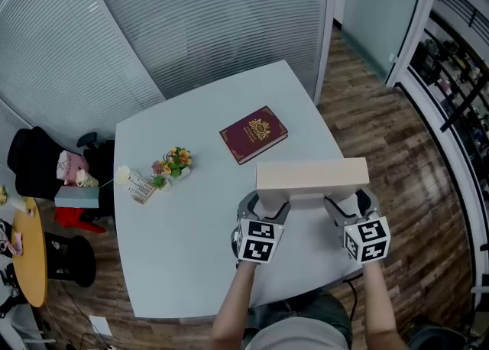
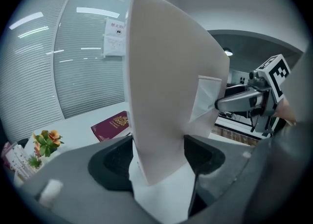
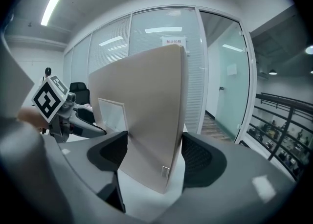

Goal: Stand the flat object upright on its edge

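Observation:
A flat beige box (image 1: 312,176) stands on its long edge at the near right of the white table (image 1: 183,249), one gripper at each end. My left gripper (image 1: 265,205) is shut on its left end and my right gripper (image 1: 350,203) on its right end. In the left gripper view the box (image 2: 166,71) rises between the jaws, both pads against its faces, with the right gripper (image 2: 259,96) beyond. The right gripper view shows the box (image 3: 146,120) clamped the same way. Whether its lower edge touches the table I cannot tell.
A maroon book (image 1: 254,134) lies flat behind the box. A small flower arrangement with a card (image 1: 164,169) sits at the table's left. A black chair (image 1: 34,161) and a round wooden table (image 1: 30,253) stand at far left. The table's front edge is close to the grippers.

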Demonstrator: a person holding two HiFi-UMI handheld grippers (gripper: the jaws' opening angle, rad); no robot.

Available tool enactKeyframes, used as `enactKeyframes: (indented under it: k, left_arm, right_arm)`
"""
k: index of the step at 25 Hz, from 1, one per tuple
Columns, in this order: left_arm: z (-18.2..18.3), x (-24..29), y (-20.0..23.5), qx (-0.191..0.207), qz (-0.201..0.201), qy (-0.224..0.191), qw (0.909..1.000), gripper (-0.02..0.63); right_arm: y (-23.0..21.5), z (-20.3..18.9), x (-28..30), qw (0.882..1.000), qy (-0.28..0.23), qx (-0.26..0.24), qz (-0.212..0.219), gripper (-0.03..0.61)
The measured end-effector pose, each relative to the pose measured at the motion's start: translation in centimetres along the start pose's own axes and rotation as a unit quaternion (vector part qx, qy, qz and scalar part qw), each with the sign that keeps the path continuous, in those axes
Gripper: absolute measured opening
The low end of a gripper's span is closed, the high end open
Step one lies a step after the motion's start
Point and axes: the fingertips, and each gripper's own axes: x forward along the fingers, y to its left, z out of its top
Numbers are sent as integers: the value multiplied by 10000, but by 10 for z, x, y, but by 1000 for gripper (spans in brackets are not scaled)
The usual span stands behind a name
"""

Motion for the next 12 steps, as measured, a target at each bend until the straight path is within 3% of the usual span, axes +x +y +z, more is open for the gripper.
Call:
enactKeyframes:
  k: [12]
  left_arm:
    - [-4, 0, -2, -84, -27, -122, 9999, 344]
  right_arm:
    - [1, -3, -2, 9998, -188, -26, -110, 376]
